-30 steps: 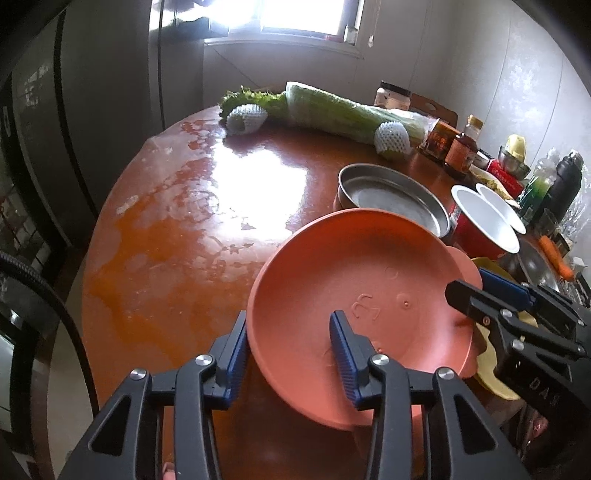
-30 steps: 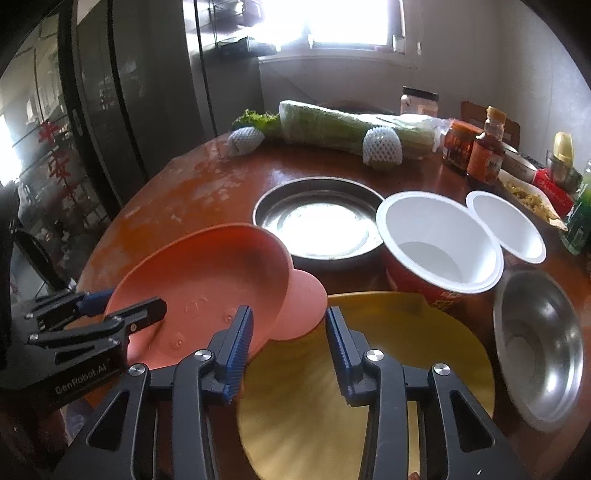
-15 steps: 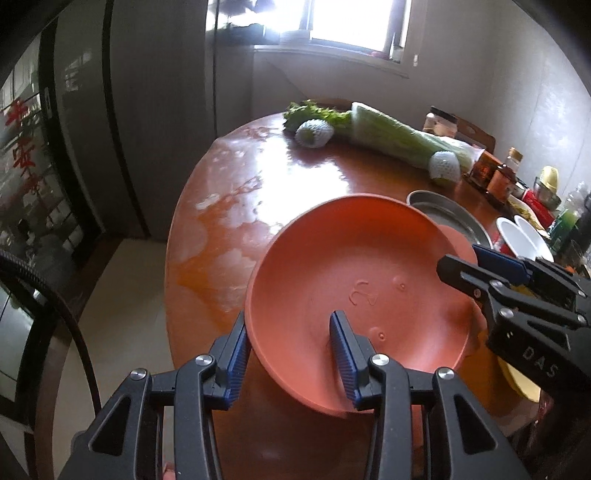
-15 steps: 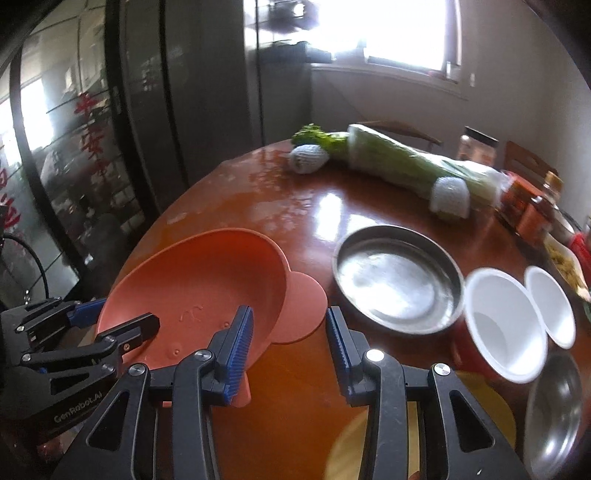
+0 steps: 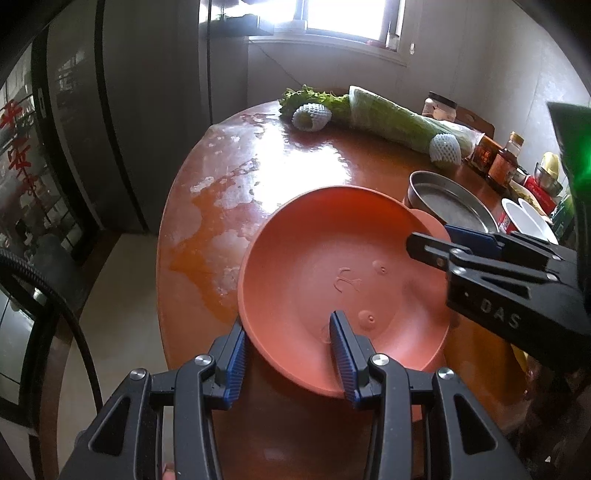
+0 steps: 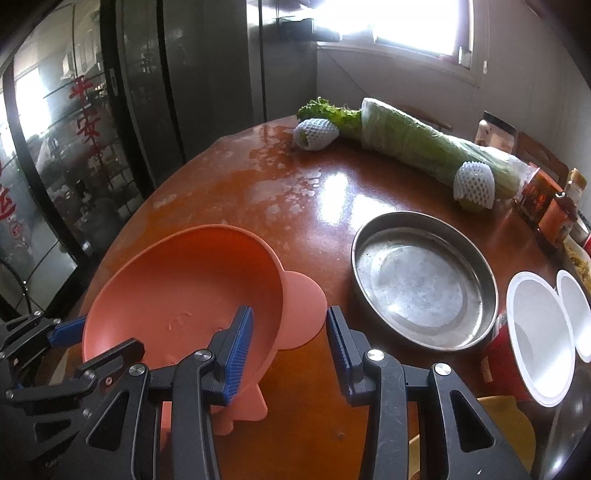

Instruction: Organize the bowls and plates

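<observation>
At the left edge of the round, glossy brown wooden table (image 6: 325, 206), the left gripper (image 5: 286, 345) grasps the near rim of the tilted, salmon-orange plastic bowl with flat ears (image 5: 332, 266), one pad inside and one outside. The right gripper (image 6: 290, 332) likewise grasps its opposite rim. Further right sit a round, shallow steel pan (image 6: 424, 280) and white paper cups (image 6: 539, 332).

Ahead of the fingers, at the far end of the room, a bright window (image 6: 413, 26) lets daylight in, and its glare lies on the round reddish wooden table (image 5: 295, 166). Pale walls (image 5: 517, 85) run to the right of the fingers. To the left stand tall dark glossy cabinet doors (image 6: 147, 92) bearing red characters. Below them, left of the fingers, lies a pale floor (image 5: 122, 295).
</observation>
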Demonstrator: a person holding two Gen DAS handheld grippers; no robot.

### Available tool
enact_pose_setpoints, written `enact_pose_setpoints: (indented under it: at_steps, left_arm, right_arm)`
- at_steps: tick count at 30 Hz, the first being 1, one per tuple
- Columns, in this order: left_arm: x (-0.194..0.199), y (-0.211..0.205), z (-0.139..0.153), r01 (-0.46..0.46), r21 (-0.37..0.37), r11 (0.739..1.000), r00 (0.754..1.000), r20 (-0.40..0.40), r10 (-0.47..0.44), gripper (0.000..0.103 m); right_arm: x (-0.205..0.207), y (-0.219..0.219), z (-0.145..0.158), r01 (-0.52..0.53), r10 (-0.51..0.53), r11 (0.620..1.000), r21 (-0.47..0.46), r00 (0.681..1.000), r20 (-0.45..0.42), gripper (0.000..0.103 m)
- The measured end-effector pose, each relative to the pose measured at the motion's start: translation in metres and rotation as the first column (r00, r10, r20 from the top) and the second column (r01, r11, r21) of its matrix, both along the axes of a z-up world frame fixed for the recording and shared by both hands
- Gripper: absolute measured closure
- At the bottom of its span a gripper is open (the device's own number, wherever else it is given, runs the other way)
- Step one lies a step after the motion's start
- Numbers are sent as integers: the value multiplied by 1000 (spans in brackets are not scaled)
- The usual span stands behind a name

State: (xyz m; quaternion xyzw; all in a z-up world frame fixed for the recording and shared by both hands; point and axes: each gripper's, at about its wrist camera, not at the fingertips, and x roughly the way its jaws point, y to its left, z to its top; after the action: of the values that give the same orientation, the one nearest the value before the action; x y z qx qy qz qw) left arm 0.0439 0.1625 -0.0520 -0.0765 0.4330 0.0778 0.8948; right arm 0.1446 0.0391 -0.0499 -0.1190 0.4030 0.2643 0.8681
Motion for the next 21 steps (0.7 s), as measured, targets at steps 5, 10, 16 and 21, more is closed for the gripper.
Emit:
enact_pose_setpoints:
  at_steps: [5,10,16,21]
  left_arm:
    - [0,-3,1,9,6,1000,1000,1,-9,60]
    - [-2,-5,2,20,2,1000,1000,5,-20,60]
    - [-4,-5,3,35,-21,999,999,10,-35,59]
    - [-5,-3,2,38,-31,999,999,7,-38,58]
  right_arm:
    - [5,4,-1,8,-8,1000,5,1000,-3,60]
    - [8,7,-1,10,-10,1000,6,1000,-1,59]
    - [11,9,-4,13,-13,1000,-4,1000,-6,57]
    - [12,10,-3,12,-12,1000,1,1000,-2,55]
